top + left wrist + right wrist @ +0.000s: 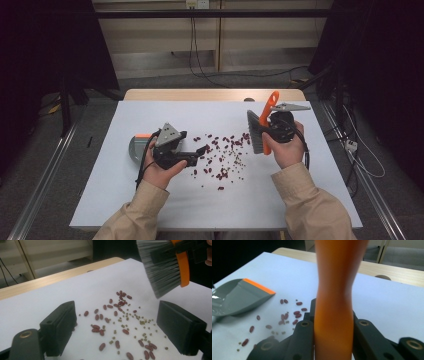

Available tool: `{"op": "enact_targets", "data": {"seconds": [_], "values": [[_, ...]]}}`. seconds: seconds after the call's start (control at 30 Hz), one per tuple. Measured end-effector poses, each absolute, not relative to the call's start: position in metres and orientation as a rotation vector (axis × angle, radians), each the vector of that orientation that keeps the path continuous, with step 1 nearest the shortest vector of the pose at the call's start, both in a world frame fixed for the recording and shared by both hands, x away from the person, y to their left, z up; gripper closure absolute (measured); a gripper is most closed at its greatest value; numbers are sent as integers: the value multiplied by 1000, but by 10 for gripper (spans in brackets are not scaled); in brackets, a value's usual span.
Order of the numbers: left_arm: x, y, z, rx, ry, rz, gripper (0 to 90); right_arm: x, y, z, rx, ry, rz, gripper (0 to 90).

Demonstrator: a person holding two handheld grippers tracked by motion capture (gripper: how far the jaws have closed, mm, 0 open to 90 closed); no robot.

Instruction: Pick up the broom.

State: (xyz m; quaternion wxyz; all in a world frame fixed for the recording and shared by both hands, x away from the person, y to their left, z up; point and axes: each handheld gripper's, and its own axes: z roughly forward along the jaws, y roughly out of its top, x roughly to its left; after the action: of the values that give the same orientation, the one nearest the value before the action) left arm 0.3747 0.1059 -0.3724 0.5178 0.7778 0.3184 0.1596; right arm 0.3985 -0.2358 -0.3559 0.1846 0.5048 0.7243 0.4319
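Sitting under both of your hands is the table [150, 200], covered by a pale sheet with a strip of bare wood along its far edge. On its left part, just beyond your left hand [162, 172], lies a grey dustpan [235, 298] with an orange lip; from the right gripper view its open mouth faces the spill.

Your right gripper [272, 131] hangs above the right part of the sheet. Its jaws are closed tight around the orange handle of the brush [263, 127], which stands nearly upright; the right gripper view has that handle pinched between the two black jaws. The grey bristles [160, 267] point toward the left and downward, held clear of the sheet just to the right of the spill.

Your left gripper [200, 151] sits low over the sheet at the left edge of the spill, aimed right toward the brush. Its jaws stand wide apart with nothing between them; in the left gripper view the scattered beans show through the gap.

Between the two grippers the spill is strewn over the middle of the sheet: dark red kidney beans [220, 150], loose and mostly apart from each other, and among them the smaller green beans [143, 322], thickest toward the brush side.
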Motion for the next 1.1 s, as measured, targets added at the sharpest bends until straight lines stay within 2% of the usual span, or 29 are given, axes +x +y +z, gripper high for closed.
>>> {"op": "enact_targets", "data": {"seconds": [0.53, 1.1], "values": [[376, 159, -390, 1853, 809, 376, 104, 398, -267, -370, 1517, 2149, 1040, 778], [379, 179, -402, 1827, 828, 351, 70, 418, -264, -394, 1566, 2189, 904, 775]]}}
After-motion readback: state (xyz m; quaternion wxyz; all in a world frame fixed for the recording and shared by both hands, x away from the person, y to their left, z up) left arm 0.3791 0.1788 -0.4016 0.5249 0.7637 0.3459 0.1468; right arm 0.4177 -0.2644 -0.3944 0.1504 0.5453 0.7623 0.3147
